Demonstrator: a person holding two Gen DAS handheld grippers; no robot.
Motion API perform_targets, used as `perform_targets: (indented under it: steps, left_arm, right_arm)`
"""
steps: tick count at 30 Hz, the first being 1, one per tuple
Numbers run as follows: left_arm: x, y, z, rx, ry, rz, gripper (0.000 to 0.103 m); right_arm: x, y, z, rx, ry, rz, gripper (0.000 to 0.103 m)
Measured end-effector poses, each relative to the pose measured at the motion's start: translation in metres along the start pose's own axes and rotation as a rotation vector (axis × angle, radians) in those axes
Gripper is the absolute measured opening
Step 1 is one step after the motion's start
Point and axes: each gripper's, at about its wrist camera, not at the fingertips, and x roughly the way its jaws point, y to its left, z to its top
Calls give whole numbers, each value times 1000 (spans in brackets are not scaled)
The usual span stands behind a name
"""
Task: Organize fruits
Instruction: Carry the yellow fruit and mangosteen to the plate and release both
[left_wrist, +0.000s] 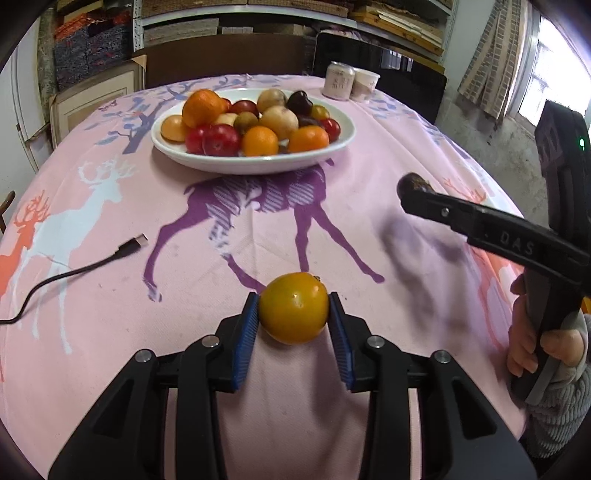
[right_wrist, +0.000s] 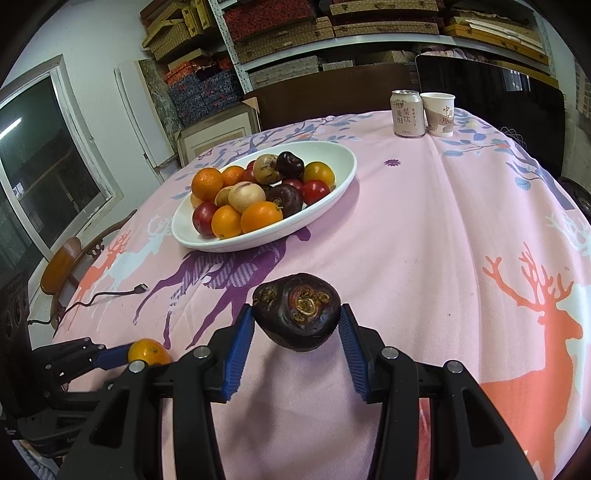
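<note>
My left gripper is shut on a yellow-orange fruit, held over the near part of the pink deer-print tablecloth. My right gripper is shut on a dark purple mangosteen; it shows at the right of the left wrist view, raised above the cloth. A white oval plate at the far middle holds several oranges, red plums, pale fruits and dark fruits. The plate also shows in the right wrist view. The left gripper with its fruit appears at lower left there.
A drink can and a paper cup stand at the far right of the table. A black USB cable lies on the left. A wooden chair stands beyond the left table edge. Shelves with boxes stand behind.
</note>
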Motion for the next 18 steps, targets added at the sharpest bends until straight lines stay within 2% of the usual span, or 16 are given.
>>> perform_targets:
  steps: [1, 3, 7, 13, 18]
  left_arm:
    - [-2, 1, 3, 1, -6, 6, 36]
    - [-7, 3, 14, 17, -38, 67, 36]
    - [-25, 22, 59, -8, -134, 159, 36]
    - [-38, 52, 126, -125, -224, 145, 37]
    - [-17, 53, 161, -151, -218, 83, 36]
  right_arm:
    - [0, 0, 0, 2, -1, 2, 48]
    - [-1, -1, 1, 7, -4, 10, 48]
    - [-12, -1, 12, 23, -34, 30, 48]
    - [-36, 15, 71, -19, -136, 17, 48]
    - [-21, 29, 117, -39, -180, 9, 48]
